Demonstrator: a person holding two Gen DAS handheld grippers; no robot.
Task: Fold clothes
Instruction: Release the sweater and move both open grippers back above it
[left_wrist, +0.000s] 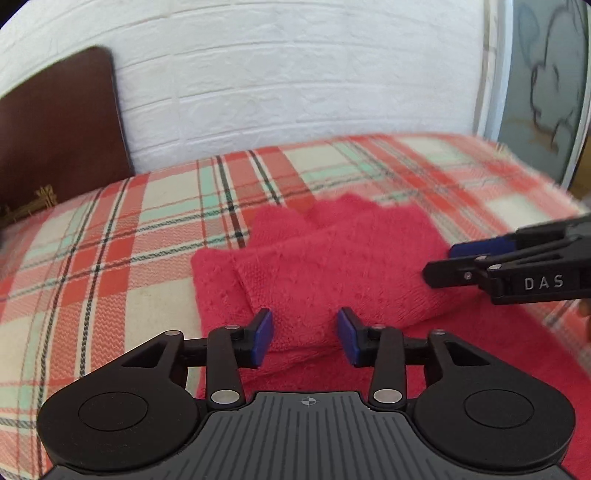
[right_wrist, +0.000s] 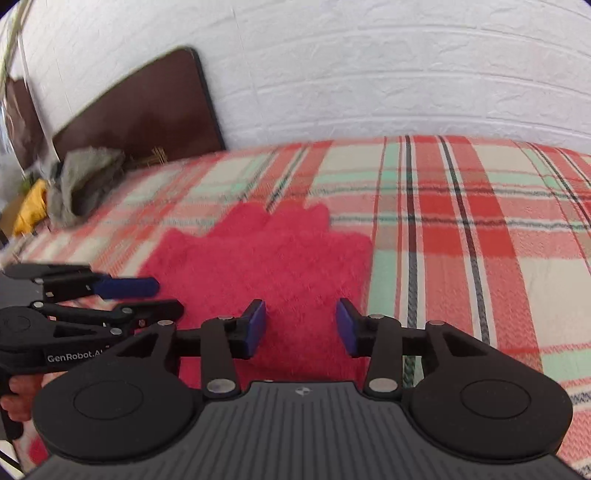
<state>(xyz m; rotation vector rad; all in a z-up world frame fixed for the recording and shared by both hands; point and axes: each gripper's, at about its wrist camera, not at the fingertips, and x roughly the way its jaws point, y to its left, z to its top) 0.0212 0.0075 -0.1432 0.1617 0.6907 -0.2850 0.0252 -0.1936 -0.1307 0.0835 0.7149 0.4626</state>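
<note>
A red knitted garment (left_wrist: 332, 258) lies partly folded on the plaid blanket (left_wrist: 110, 236), with folded layers stacked in the middle; it also shows in the right wrist view (right_wrist: 266, 258). My left gripper (left_wrist: 306, 338) is open and empty just above the garment's near fold. My right gripper (right_wrist: 301, 326) is open and empty over the garment's right part. The right gripper enters the left wrist view (left_wrist: 439, 262) from the right, jaws apart. The left gripper shows at the left of the right wrist view (right_wrist: 166, 297), jaws apart.
The plaid blanket (right_wrist: 461, 229) covers a bed against a white brick-pattern wall (left_wrist: 295, 74). A dark brown headboard (right_wrist: 147, 107) stands at the left. A grey cloth (right_wrist: 85, 181) and a yellow item (right_wrist: 31, 210) lie at the bed's far left.
</note>
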